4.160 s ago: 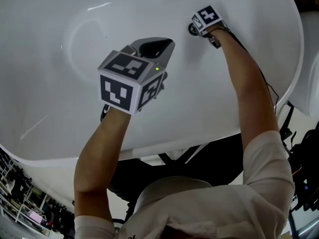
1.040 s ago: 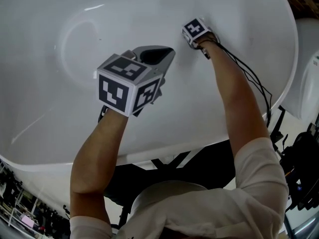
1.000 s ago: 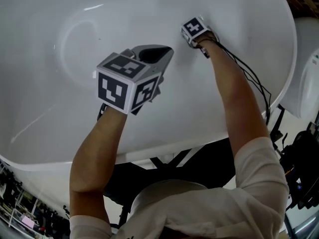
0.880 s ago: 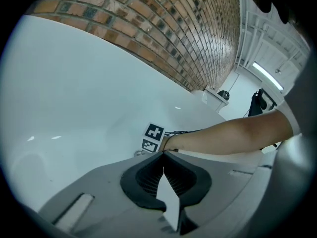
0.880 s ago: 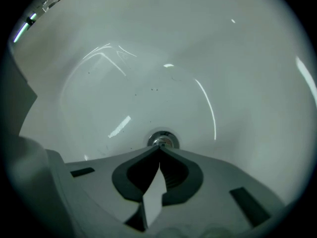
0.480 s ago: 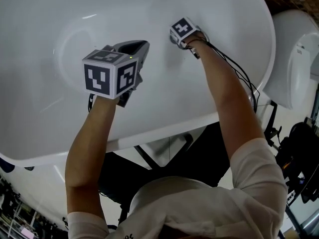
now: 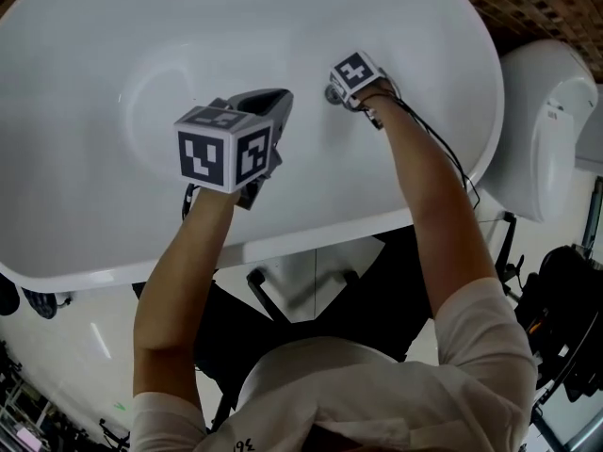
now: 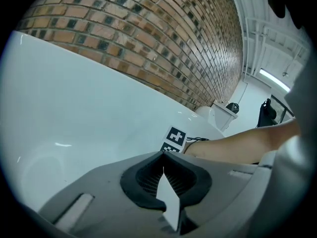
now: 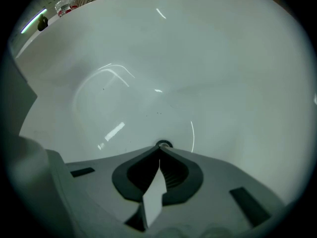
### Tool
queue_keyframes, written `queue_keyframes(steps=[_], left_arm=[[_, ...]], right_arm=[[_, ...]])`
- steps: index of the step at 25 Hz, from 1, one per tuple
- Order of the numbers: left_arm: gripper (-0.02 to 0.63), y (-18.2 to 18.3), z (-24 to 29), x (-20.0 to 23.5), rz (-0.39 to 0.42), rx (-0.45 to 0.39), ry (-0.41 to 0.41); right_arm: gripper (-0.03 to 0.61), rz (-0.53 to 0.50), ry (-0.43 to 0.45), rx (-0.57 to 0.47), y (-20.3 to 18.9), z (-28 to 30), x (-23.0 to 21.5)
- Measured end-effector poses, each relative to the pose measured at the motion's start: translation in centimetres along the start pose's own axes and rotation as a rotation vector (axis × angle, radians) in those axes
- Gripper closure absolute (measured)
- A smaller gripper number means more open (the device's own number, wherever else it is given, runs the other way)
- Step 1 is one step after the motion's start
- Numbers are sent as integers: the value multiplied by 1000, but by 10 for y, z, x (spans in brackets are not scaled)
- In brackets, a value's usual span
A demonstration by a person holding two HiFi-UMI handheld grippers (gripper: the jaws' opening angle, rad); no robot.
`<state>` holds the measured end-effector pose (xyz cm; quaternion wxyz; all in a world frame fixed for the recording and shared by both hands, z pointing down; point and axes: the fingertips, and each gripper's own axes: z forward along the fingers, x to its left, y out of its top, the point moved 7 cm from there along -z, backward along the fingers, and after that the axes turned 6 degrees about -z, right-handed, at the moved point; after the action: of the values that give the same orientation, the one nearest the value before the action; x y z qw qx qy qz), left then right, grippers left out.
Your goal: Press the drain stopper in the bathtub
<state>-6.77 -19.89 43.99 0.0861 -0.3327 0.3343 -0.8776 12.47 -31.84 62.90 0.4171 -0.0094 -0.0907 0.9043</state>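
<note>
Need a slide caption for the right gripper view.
Right gripper, fingers shut, tips aimed at the drain stopper in the white bathtub floor.

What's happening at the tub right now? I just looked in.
A person leans over a white bathtub with tongs in each hand. The right tongs, shut and empty, reach down to the tub floor with their tip right at the drain stopper; I cannot tell whether it is being pressed. The left tongs, also shut and empty, hang above the tub, holding nothing.
</note>
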Motion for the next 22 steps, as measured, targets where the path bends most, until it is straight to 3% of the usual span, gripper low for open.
queue_keyframes(steps=[4, 11, 22], left_arm=[[609, -4, -10, -11, -7, -30, -12], [609, 2, -46, -38, 3, -115, -21], [609, -6, -81, -70, 26, -164, -26]], right_arm=[[561, -8, -69, 28, -11, -22, -9], [561, 2, -101, -10, -20, -71, -2], [561, -11, -153, -85, -23, -130, 12]])
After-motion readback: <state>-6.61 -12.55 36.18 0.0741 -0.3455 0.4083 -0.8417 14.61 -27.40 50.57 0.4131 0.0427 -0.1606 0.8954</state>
